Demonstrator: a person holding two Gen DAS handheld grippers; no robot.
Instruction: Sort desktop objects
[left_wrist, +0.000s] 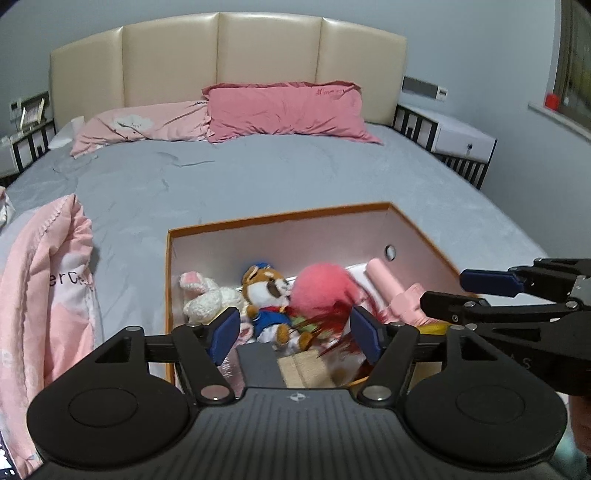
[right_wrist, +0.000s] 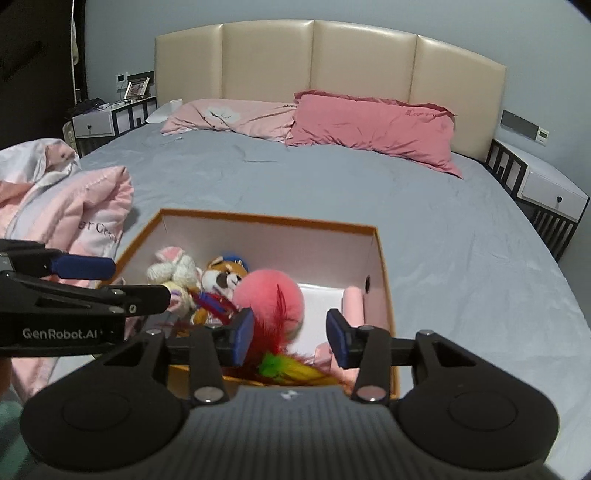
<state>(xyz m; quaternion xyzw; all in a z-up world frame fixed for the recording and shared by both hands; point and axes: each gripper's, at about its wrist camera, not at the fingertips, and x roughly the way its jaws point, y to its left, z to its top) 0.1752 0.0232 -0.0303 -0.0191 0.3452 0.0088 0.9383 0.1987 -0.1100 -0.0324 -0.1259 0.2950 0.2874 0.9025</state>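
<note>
Both grippers hang over the near end of the orange box on the grey bed. The left gripper is spread wide with nothing pinched, and the right gripper is parted too, pads clear of the toys. Inside sit a white bunny, a fox plush, a pink fluffy ball and red feathers. Only the left view shows the wooden brush down at the near wall. Only the right view catches the green-yellow feather and the picture frame far left.

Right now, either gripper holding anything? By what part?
Nothing held. Left gripper and right gripper both stand open above the toys in the orange box.
</note>
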